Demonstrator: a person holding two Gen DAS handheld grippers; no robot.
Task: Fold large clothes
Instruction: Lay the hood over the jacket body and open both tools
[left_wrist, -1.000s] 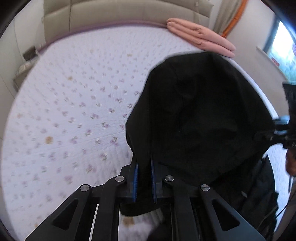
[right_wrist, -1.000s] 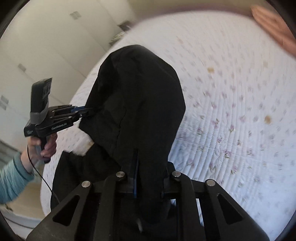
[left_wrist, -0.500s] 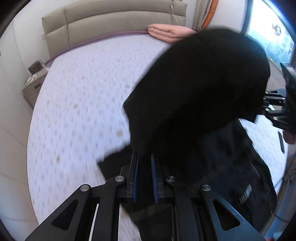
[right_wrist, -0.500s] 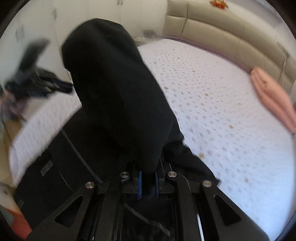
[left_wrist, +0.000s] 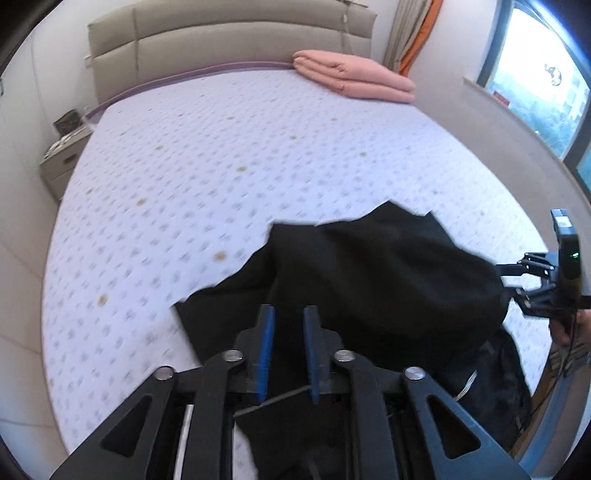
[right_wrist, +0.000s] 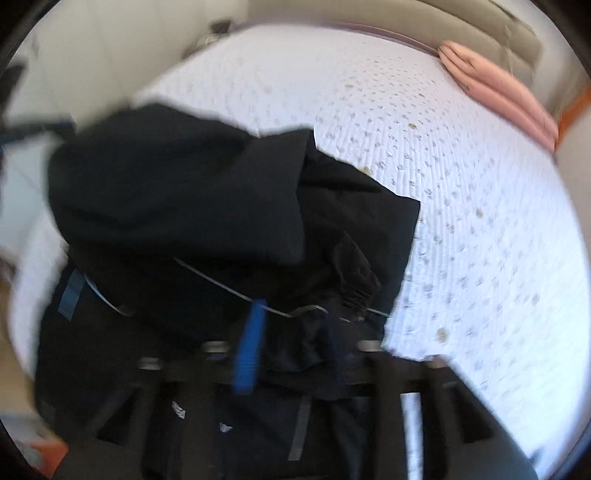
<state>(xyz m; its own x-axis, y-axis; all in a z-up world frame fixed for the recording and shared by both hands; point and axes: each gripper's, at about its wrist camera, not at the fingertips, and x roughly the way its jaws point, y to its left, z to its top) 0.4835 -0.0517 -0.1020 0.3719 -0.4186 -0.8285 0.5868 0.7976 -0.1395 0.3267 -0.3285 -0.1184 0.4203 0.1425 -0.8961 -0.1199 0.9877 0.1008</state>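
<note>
A large black garment (left_wrist: 373, 280) lies bunched on the near part of the bed, partly folded over itself; it also fills the right wrist view (right_wrist: 207, 221). My left gripper (left_wrist: 289, 325) is low over its near edge, blue pads a little apart, nothing clearly pinched. My right gripper (right_wrist: 291, 328) is blurred, pads wide apart over the cloth, and shows at the right edge of the left wrist view (left_wrist: 532, 284), touching the garment's right side.
The bed (left_wrist: 221, 155) has a white flower-print cover. A folded pink blanket (left_wrist: 351, 74) lies at the far right by the beige headboard (left_wrist: 229, 40). A bedside table (left_wrist: 62, 147) stands at the left, a window (left_wrist: 546, 85) at the right.
Both grippers held the garment raised and shut on it; they swung it forward and down, the cloth now lies on the bed and both grippers have opened.
</note>
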